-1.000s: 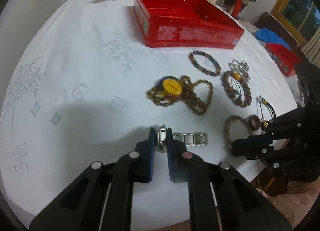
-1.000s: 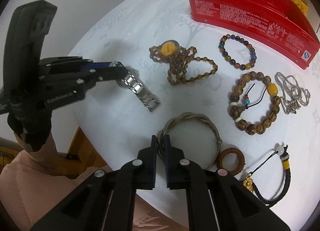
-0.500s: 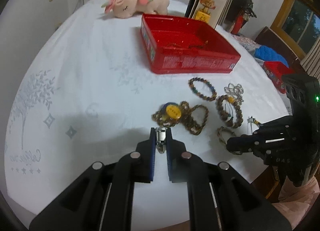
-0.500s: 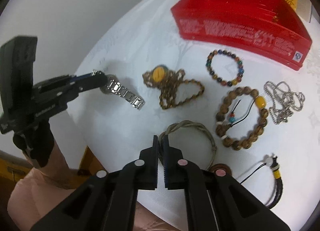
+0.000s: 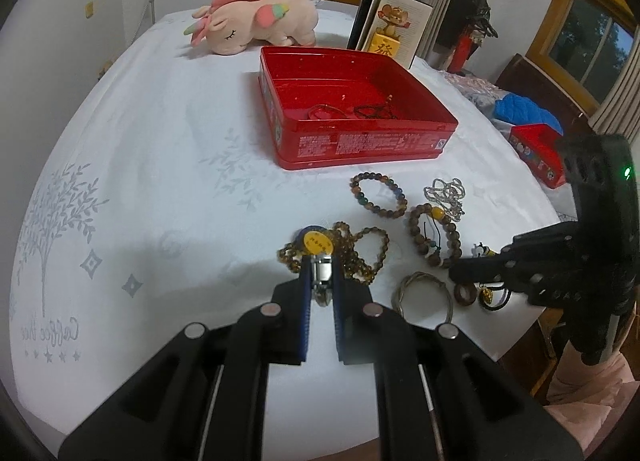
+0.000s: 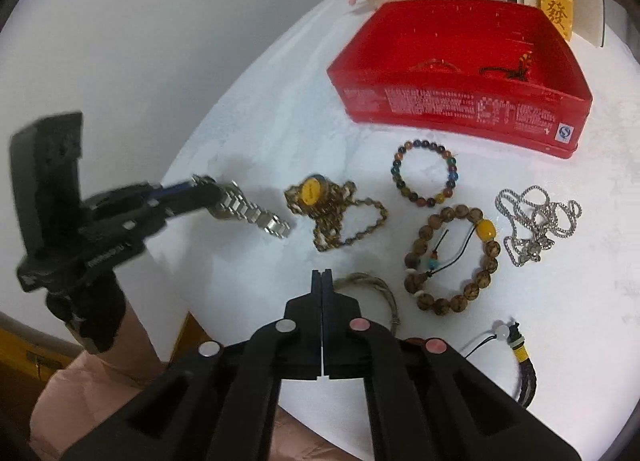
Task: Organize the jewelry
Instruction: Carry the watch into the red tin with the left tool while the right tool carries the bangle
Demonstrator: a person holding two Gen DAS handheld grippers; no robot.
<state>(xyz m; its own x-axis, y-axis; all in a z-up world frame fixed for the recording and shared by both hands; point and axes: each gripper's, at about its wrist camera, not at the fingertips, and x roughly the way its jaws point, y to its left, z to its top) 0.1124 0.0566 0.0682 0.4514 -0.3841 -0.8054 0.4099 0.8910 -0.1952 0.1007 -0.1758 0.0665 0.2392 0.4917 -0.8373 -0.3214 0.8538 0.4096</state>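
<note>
Left gripper (image 5: 322,281) with its fingers narrowed onto one end of the steel watch (image 6: 250,211) — the band trails free toward the beads, clear of the cloth as far as the right wrist view shows. Right gripper (image 6: 322,275) with fingers pressed fully together and nothing visibly between them; the twisted bangle (image 6: 372,285) lies just beside its tips on the table (image 5: 160,149).

Red tin (image 5: 352,141) stands open past the loose pieces, well apart from the watch, with a few pieces already inside. Still on the cloth: brown bead strand with yellow disc (image 6: 332,209), coloured bead bracelet (image 6: 426,177), wooden bead bracelet (image 6: 452,257), silver chain (image 6: 536,225), black cord (image 6: 516,357).

The step in hand appears to be carrying the watch to the tin. To do it well, keep the grip firm, since the hold is on one end only — the hanging band could swing and snag the bead strand directly ahead. Carry it high over the strand and the near wall, then release low inside.
</note>
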